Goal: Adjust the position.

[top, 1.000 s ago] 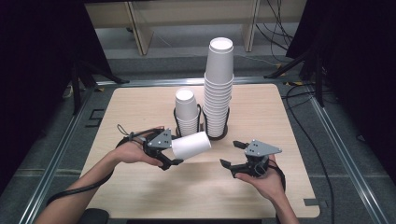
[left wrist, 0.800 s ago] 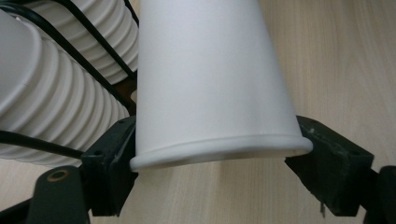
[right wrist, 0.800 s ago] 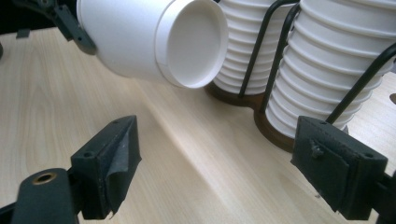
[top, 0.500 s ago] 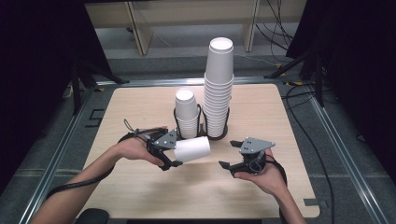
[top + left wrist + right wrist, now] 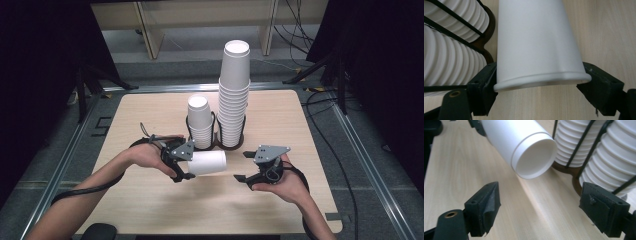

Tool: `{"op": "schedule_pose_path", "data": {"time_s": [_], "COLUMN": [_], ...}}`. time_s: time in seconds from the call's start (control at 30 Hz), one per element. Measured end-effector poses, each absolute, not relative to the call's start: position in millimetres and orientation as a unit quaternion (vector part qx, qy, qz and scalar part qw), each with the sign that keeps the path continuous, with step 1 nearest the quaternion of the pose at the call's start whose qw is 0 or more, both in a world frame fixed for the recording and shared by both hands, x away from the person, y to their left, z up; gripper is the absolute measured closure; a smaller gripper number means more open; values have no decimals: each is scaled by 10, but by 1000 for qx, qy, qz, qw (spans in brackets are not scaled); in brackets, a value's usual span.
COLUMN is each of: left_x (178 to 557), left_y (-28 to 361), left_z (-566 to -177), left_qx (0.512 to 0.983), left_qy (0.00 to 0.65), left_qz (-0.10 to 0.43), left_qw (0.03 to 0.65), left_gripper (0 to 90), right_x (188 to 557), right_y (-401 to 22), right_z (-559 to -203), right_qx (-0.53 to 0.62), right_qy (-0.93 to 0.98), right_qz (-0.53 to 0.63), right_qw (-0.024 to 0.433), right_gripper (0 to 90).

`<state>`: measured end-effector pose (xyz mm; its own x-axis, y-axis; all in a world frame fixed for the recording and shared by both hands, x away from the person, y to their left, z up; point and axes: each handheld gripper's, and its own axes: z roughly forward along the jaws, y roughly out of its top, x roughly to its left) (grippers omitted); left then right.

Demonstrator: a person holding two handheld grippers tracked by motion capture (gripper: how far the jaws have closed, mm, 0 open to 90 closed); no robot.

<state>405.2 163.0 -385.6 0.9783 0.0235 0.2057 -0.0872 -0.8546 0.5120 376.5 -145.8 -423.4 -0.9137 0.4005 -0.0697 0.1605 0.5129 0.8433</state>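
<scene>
One cup in hand: single white paper cup [image 5: 207, 162] lying sideways, held above the table, clamped by the left tongs [image 5: 183, 164].
Left tongs: clenched on the cup at its rolled rim end; in the left gripper view both black pads [image 5: 485, 85] press the cup [image 5: 536, 42] from either side, the cup body running away from the camera.
Cup direction: closed base points toward the right tongs [image 5: 241, 166]; in the right gripper view the recessed base [image 5: 534, 157] faces the camera, up and left of centre.
Right tongs: released, nothing between the jaws; they have just been closing a bit. Cup is ahead of them, apart, no contact. Right hand [image 5: 280, 180] low on the table's near right.
Stacks: black wire two-slot cup holder with brown base [image 5: 216, 131] behind the held cup, mid-table. Tall stack of white paper cups [image 5: 235, 95] in the right slot, short stack of white paper cups [image 5: 200, 122] in the left slot, both upside down.
Cup vs holder: held cup just in front of the holder, near the short stack, not touching as far as can be told.
Surface: light wood table [image 5: 150, 200] with rounded corners, set in a metal frame [image 5: 60, 165].
Room: grey floor, dark black curtains at both sides, pale wooden furniture legs [image 5: 150, 30] at the back, black cables [image 5: 325, 130] on the right floor.
Writing: no readable text, cups are plain.
</scene>
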Motion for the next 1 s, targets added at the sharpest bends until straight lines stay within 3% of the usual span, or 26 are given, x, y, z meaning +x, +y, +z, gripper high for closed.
{"op": "schedule_pose_path", "data": {"time_s": [0.23,1.0], "left_x": [4046,4009], "left_y": [1588,1443], "left_z": [-3850,-3771], "left_qx": [961,977], "left_qy": [-22,-60], "left_qz": [100,82], "left_qw": [256,187], "left_gripper": [200,198], "right_x": [3815,3844], "right_y": [-1424,-1203], "right_z": [-4154,-3982], "right_qx": [143,97], "right_qy": [870,890], "right_qz": [459,431], "right_qw": [111,114], "right_gripper": [185,187]}}
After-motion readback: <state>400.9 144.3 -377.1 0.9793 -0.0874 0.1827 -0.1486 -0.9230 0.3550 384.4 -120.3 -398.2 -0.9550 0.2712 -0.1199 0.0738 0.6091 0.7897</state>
